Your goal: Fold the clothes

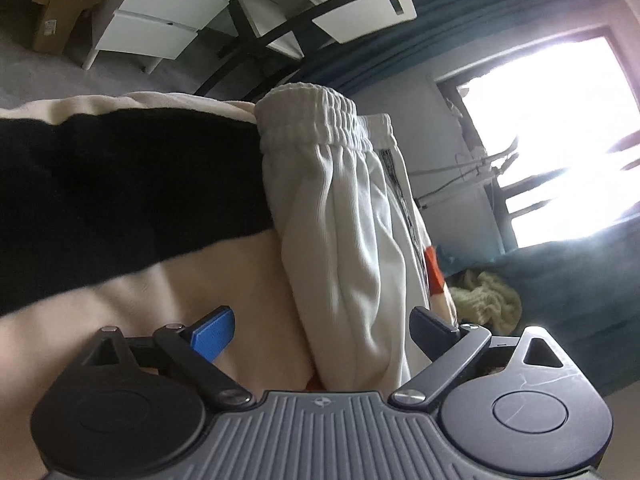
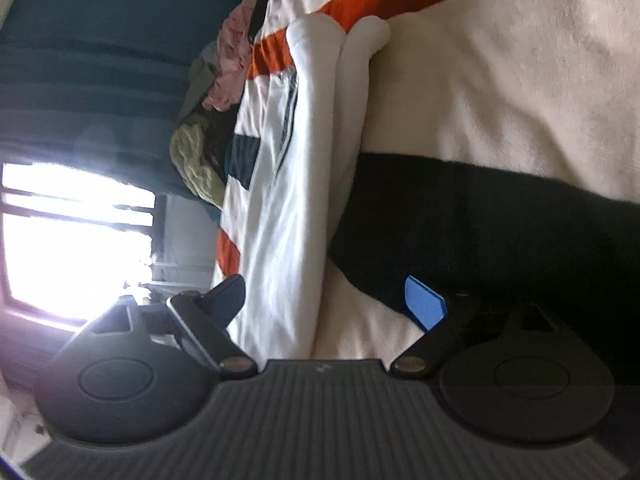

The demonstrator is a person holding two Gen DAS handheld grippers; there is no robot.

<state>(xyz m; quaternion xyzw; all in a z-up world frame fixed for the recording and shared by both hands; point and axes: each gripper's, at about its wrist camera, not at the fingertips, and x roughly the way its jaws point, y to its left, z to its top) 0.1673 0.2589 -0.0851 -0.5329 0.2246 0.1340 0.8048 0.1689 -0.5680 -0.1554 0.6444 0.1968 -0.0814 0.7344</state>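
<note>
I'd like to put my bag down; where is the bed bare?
Bare cream blanket lies beside the white shorts, above the black stripe. It is crowded past the shorts, where a clothes pile sits.

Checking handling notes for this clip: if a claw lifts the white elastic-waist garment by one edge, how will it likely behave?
The white garment will probably hang floppy: its cloth already lies in soft, loose folds. It looks light, being thin ribbed fabric. The gathered waistband seems thicker, so likely grips better between the open left claw.

Bright overexposed window beside teal curtains, white drawer unit and cardboard box on grey carpet, white wall.
</note>
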